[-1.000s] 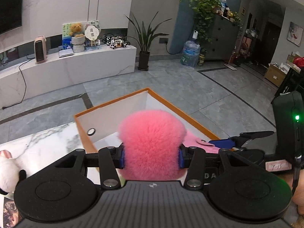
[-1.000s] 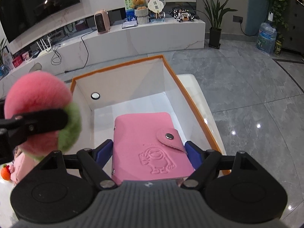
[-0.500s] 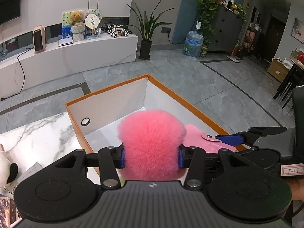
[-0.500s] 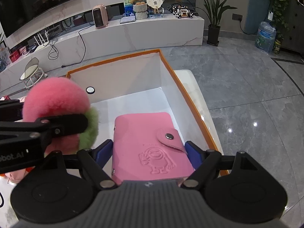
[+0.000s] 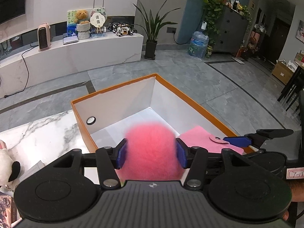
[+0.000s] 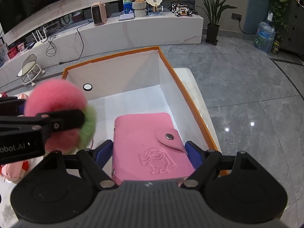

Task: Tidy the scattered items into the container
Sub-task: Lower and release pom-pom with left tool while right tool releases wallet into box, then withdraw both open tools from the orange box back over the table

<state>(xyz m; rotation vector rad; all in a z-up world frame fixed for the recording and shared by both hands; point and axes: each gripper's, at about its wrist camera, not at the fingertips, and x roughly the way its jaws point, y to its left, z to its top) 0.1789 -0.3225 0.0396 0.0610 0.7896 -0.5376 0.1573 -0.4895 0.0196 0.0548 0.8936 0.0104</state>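
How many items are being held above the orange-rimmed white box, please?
2: a fluffy pink pom-pom in the left gripper, and a pink snap-button card wallet in the right gripper.

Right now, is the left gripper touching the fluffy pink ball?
Touching. The left wrist view shows the left gripper with both blue pads pressed into the sides of the pink ball.

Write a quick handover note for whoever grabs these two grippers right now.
Left gripper: shut on the pink pompom, held over the box's near-left part.
Right gripper: shut on the pink wallet, held over the box's near-right part.
Done: both items carried over the box; its floor looks bare.
Left: release both, then collect the plush toys on the table.
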